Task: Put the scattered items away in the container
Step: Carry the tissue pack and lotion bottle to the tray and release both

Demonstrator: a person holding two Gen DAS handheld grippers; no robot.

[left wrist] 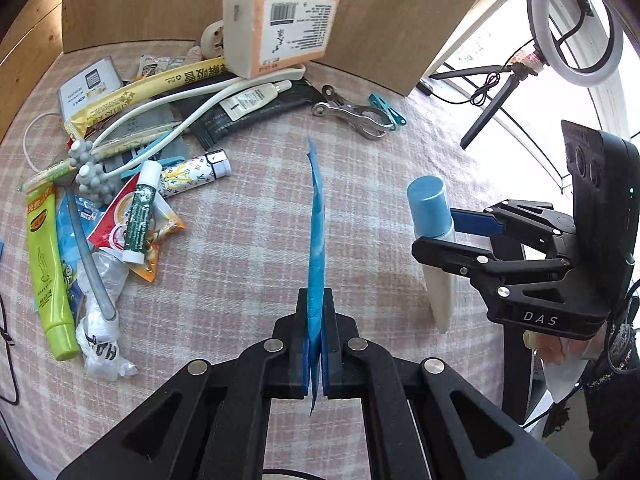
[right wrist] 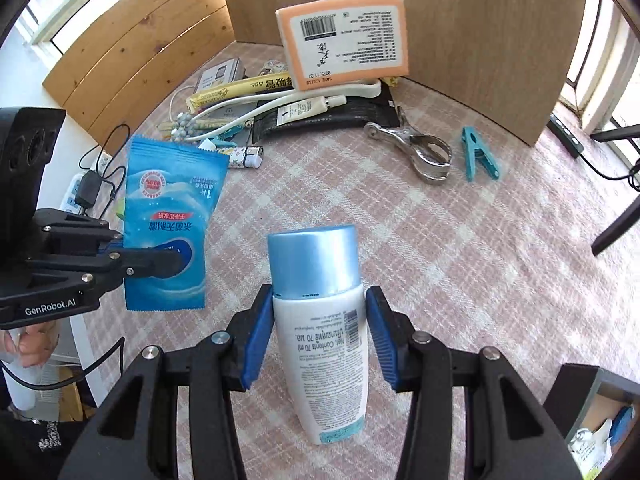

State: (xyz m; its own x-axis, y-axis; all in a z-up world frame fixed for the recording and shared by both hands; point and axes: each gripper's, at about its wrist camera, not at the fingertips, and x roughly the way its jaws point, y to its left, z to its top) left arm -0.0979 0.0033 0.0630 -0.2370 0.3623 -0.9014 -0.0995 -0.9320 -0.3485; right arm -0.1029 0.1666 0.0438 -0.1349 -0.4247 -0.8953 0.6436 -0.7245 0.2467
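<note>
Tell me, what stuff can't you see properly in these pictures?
- Container: right wrist view, cut off by the bottom-right edge; contents unclear.
- Blue sachet: left wrist view, edge-on, so its print is hidden.
- White bottle: left wrist view, middle covered by the right gripper.
- Black pouch: right wrist view, partly buried under a tube and cable.

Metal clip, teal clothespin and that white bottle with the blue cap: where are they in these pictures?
metal clip (right wrist: pixel 416 148): right wrist view, on its steel handles.
teal clothespin (right wrist: pixel 478 156): right wrist view, mid-body.
white bottle (right wrist: pixel 324 344): right wrist view, on its printed label.
</note>
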